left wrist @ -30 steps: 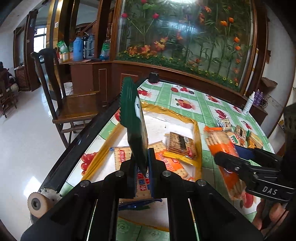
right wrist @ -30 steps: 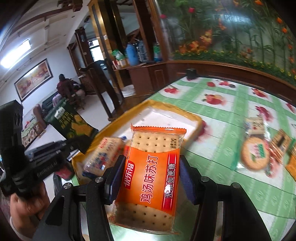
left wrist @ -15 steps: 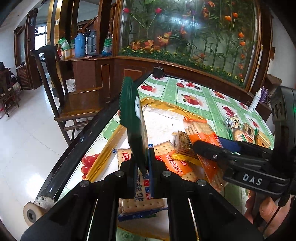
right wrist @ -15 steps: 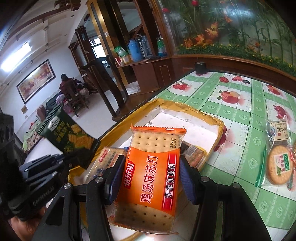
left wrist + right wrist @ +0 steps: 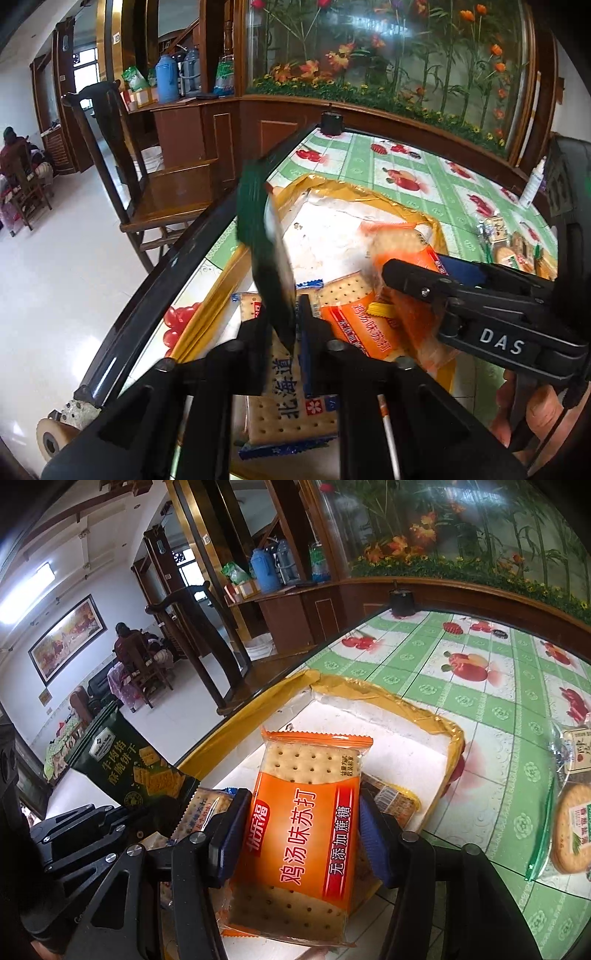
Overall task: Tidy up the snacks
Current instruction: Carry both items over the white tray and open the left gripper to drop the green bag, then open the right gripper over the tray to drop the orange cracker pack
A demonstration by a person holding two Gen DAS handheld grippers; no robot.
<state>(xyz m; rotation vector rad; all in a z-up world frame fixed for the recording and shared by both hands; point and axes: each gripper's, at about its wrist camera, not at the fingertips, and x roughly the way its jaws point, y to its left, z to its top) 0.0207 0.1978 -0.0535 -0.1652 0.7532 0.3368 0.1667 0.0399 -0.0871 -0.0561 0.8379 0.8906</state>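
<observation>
My left gripper (image 5: 286,325) is shut on a dark green cracker packet (image 5: 262,251), held edge-on above the near end of a gold-rimmed white tray (image 5: 332,229). The packet also shows in the right wrist view (image 5: 129,768). My right gripper (image 5: 301,834) is shut on an orange cracker packet (image 5: 306,834) and holds it over the tray (image 5: 406,760); it also shows in the left wrist view (image 5: 402,266). A blue-and-white cracker packet (image 5: 291,413) and another orange packet (image 5: 354,314) lie in the tray.
Several loose snack packets (image 5: 572,812) lie on the green fruit-print tablecloth (image 5: 498,686) to the right of the tray. The table's dark edge (image 5: 177,266) runs along the left. A wooden chair (image 5: 147,177) stands beside it. A white bottle (image 5: 532,184) stands at the far right.
My right gripper has carried the orange packet leftward from over the tablecloth to over the tray. My left gripper has come forward over the tray's near end with the green packet.
</observation>
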